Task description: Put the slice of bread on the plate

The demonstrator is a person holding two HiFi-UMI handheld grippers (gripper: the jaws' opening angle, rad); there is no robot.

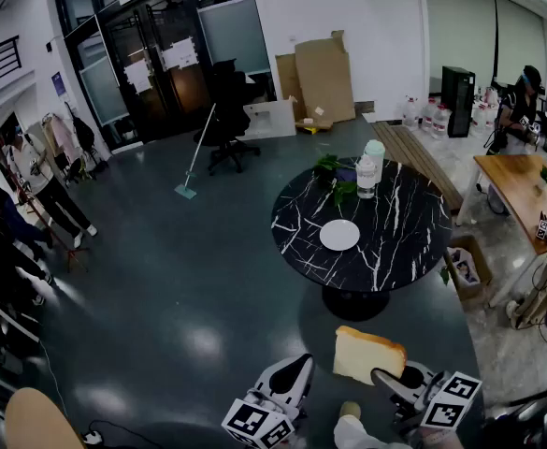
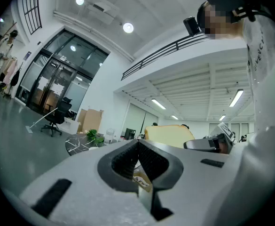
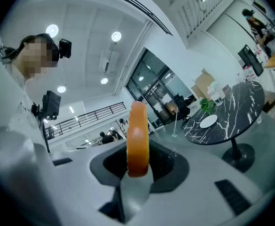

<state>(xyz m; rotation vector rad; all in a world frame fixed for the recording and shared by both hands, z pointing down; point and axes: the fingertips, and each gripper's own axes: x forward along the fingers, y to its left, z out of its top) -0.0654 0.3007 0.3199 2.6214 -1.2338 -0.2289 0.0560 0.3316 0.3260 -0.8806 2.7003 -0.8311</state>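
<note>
One slice of bread pinched in right tool, lower centre of frame. Left tool pressed together, empty. Plate bare on tabletop, well apart. Carry and placement left.

Head view steeply down; both gripper views level, toward black table.

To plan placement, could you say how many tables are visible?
2: a round black marble table at centre, a wooden table at far right; others may be hidden.
</note>
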